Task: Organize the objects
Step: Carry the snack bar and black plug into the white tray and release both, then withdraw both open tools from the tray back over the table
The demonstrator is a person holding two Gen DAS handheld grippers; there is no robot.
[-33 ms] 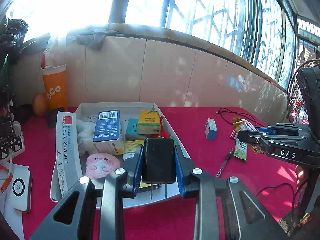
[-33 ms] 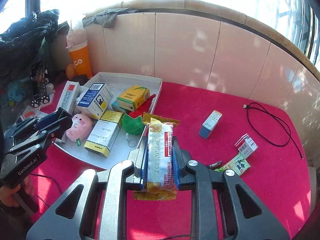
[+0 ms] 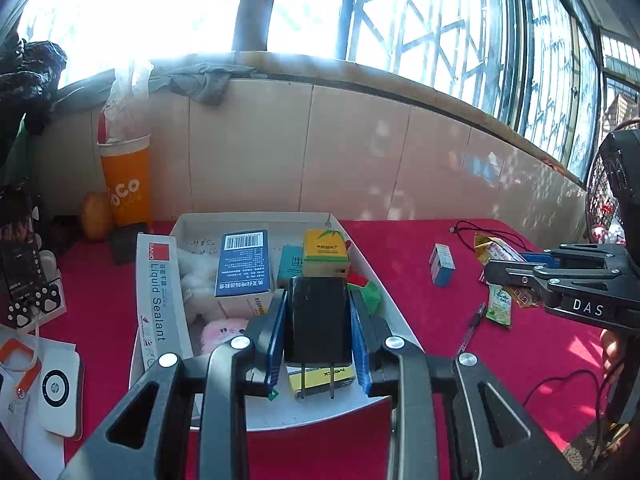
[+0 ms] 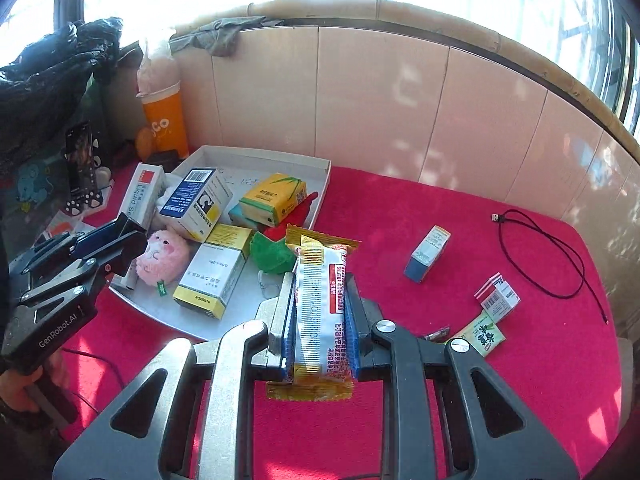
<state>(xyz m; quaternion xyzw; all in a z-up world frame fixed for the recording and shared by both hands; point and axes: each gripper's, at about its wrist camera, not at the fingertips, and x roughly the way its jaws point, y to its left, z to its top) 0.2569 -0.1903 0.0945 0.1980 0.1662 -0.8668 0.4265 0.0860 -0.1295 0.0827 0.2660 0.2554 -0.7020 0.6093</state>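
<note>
Red cloth holds a tray (image 3: 384,304) with "Liquid Sealant" box (image 3: 154,300); left hand-held gripper (image 3: 318,320) grips a black charger (image 3: 317,320), right (image 4: 320,320) a snack packet (image 4: 320,316).

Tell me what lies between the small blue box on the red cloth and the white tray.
Only bare red cloth lies between the small blue box and the white tray; the right wrist view shows this best.

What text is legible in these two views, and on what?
"Liquid Sealant", "SANIO": long white box at the tray's left edge.
"DAS": right gripper body.
"GenRobot.AI": left gripper body.
"MERCK": yellow and white box in the tray.
"oco": orange cup.
"hp": white pouch.
Chinese print on the snack packet, blue box and sachet: too small to read.
</note>
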